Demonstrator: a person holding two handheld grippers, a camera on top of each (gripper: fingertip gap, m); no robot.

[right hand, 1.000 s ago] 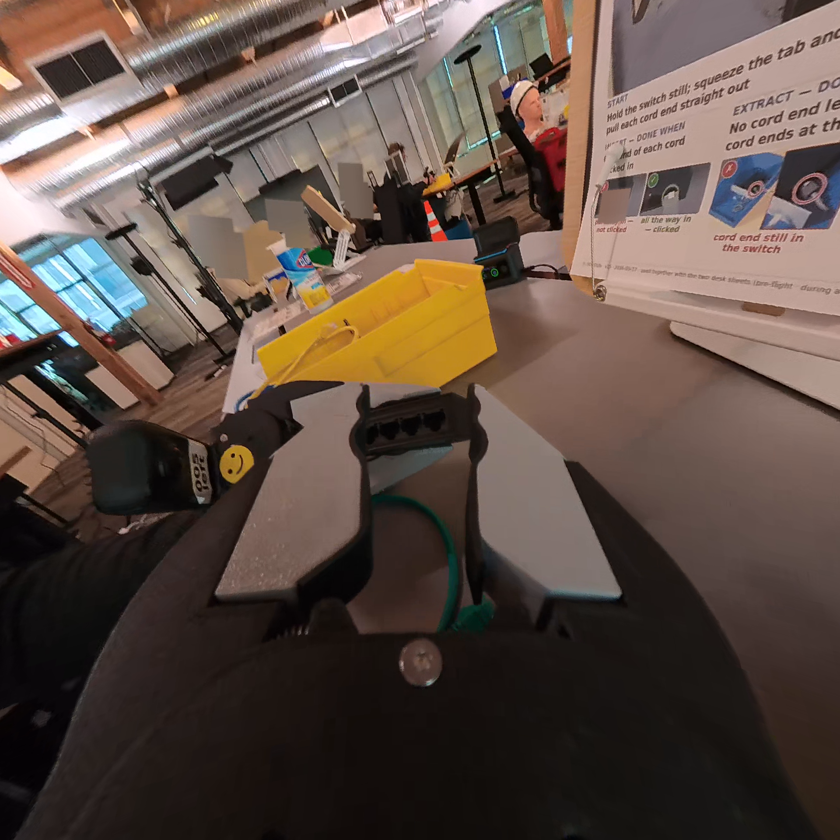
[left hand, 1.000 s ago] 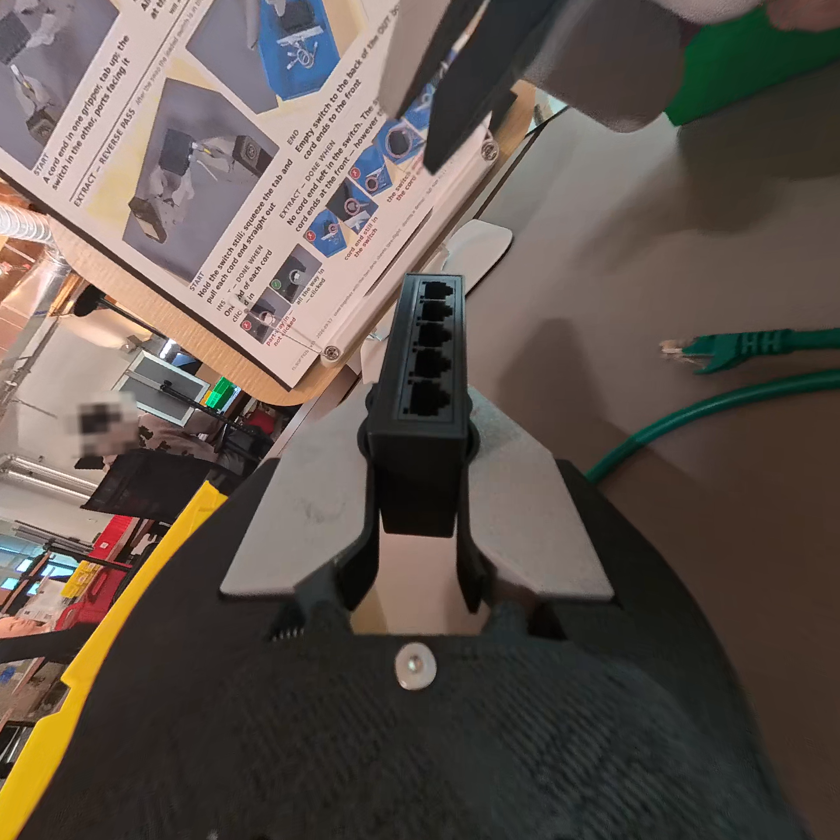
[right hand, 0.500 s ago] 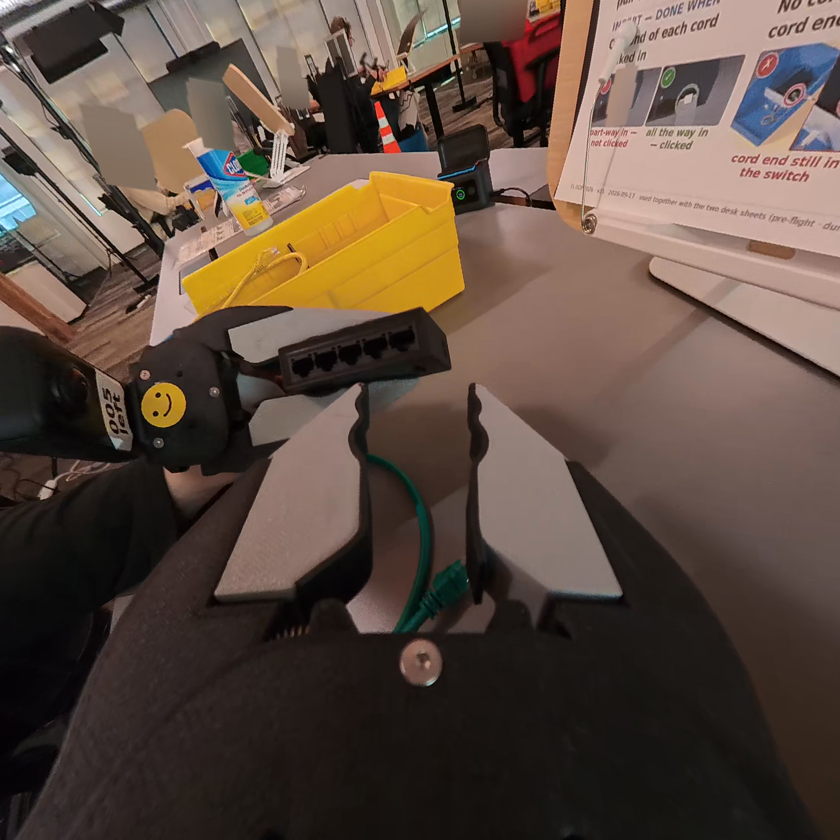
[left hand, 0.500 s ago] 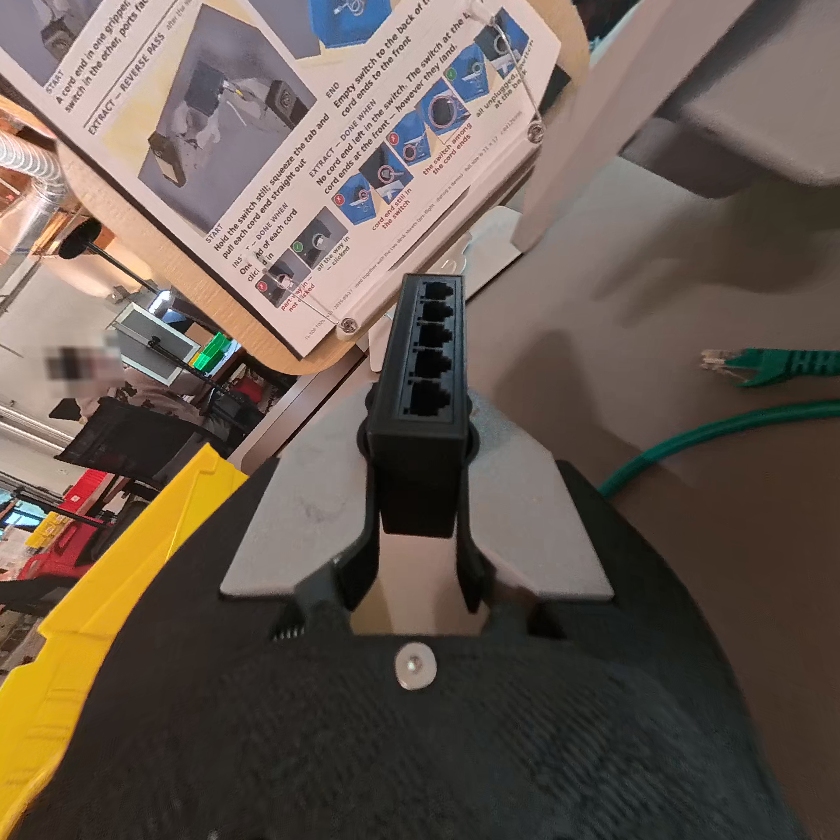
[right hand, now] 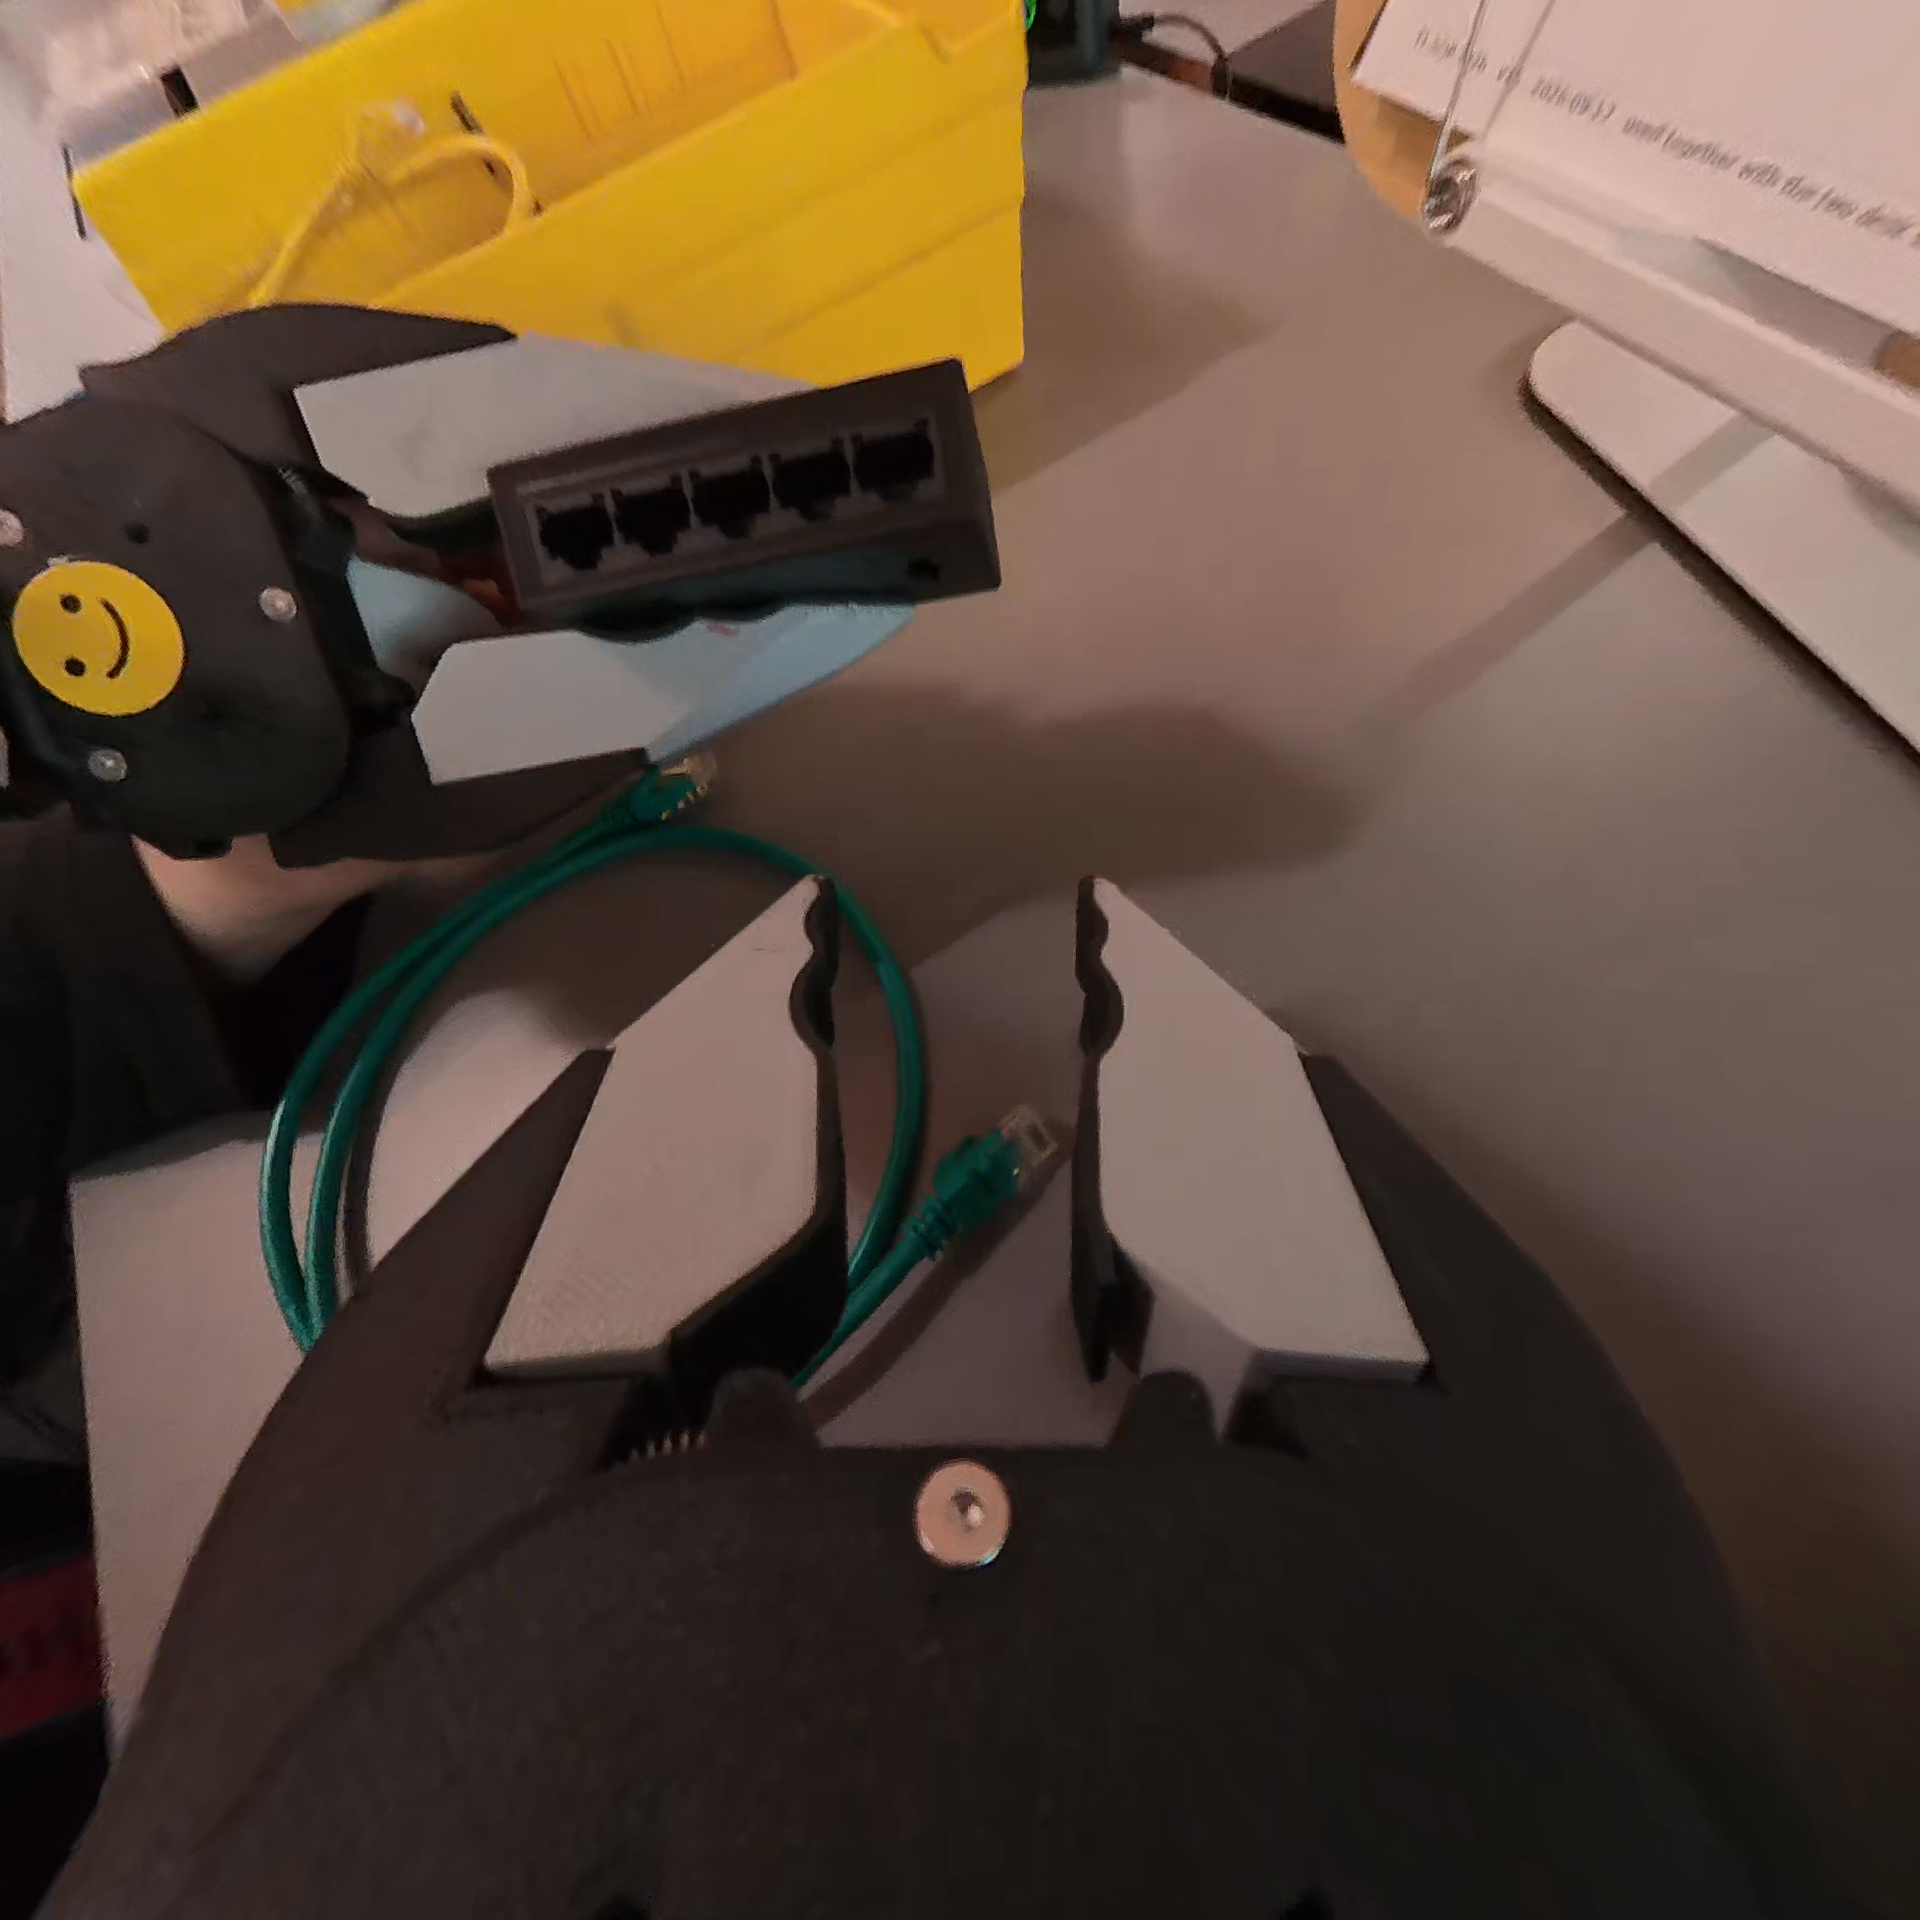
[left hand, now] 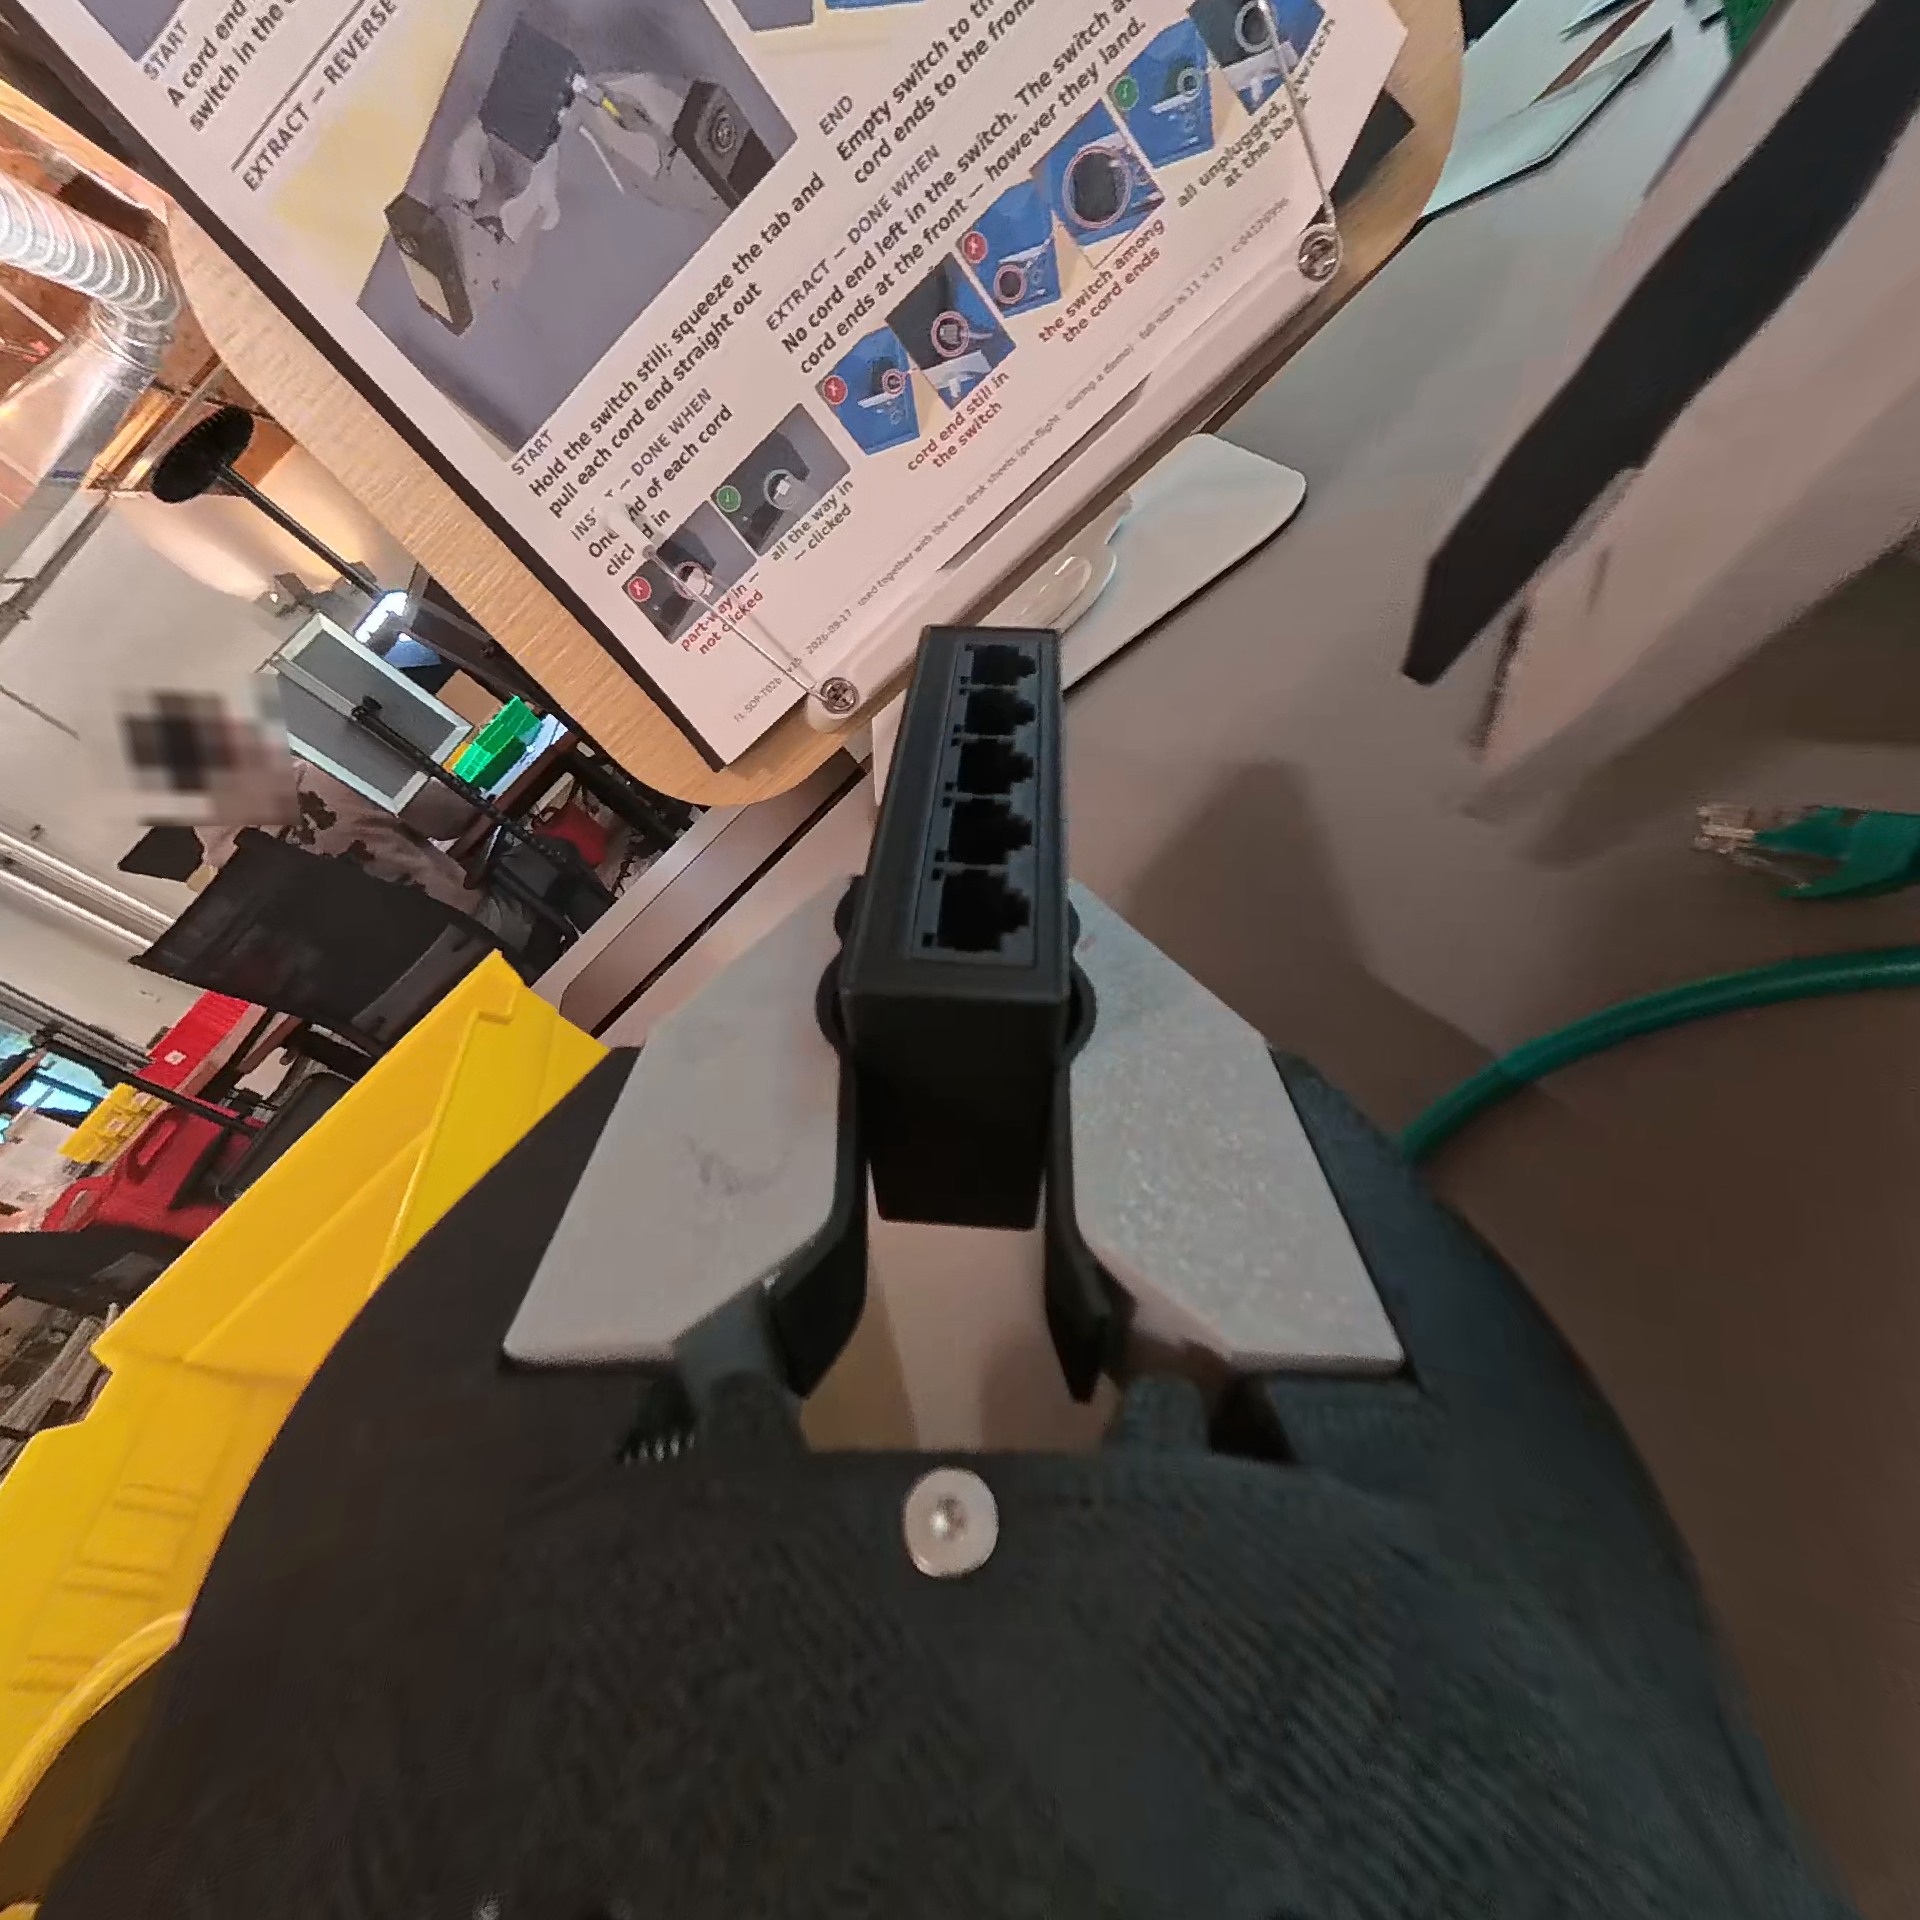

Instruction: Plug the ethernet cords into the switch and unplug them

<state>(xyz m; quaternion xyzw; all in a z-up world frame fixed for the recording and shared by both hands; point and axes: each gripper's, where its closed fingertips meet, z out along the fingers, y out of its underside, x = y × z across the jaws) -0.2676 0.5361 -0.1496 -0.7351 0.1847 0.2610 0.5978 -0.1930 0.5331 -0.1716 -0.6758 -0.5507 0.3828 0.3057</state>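
— Left claw (left hand: pixel 956 997)?
— Closed tight on the black switch (left hand: pixel 961 831). Held up off the table (right hand: pixel 1455 831), five holes in a row, all bare. Also seen from the right view (right hand: pixel 743 499), off to the left, up above the table.

— Right claw (right hand: pixel 951 904)?
— Wide apart, holding nothing. Pointed down at the table.

— Green cord (right hand: pixel 582 997)?
— Lying flat on the table in a loop. One plug (right hand: pixel 987 1153) just between the right claw's fingers (right hand: pixel 717 1122), not pinched. Other plug (right hand: pixel 670 784) right under the left claw. Not in any hole of the switch.

— Behind?
— Yellow bin (right hand: pixel 727 166) with a yellow cord (right hand: pixel 447 166) inside. Sheet (left hand: pixel 831 260) with pictures standing on a white stand (left hand: pixel 1174 530), past the switch.

— From the left view?
— One green plug (left hand: pixel 1829 847) over on the right, some green cord (left hand: pixel 1621 1018) near it, both well apart from the switch.
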